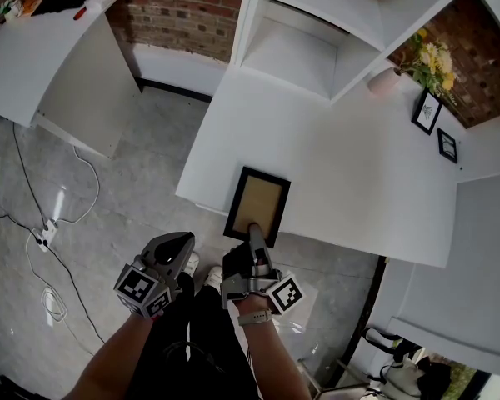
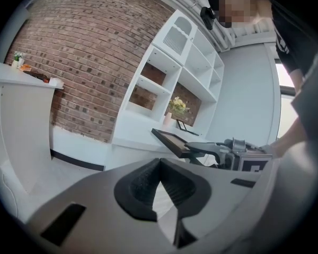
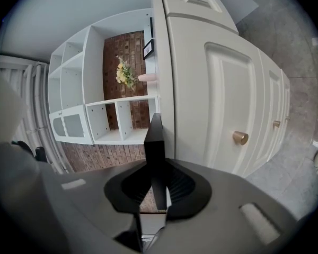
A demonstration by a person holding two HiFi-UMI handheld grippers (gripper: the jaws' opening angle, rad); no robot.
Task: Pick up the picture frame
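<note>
A black picture frame (image 1: 261,200) with a tan inside lies flat on the white table (image 1: 358,173), its near end sticking out over the front edge. My right gripper (image 1: 254,230) is shut on that near end. In the right gripper view the frame (image 3: 155,142) stands edge-on between the pads of the right gripper (image 3: 156,181). My left gripper (image 1: 179,244) hangs left of it, below the table edge, away from the frame. In the left gripper view the left gripper (image 2: 159,163) has its tips together and holds nothing, while the frame (image 2: 172,140) and right gripper (image 2: 212,148) show ahead.
A white shelf unit (image 1: 317,32) stands at the table's back. A vase of flowers (image 1: 429,61) and two small black frames (image 1: 427,111) (image 1: 447,145) sit at the far right. Cabinet doors with brass knobs (image 3: 239,137) lie under the table. Cables and a power strip (image 1: 43,238) cross the floor at left.
</note>
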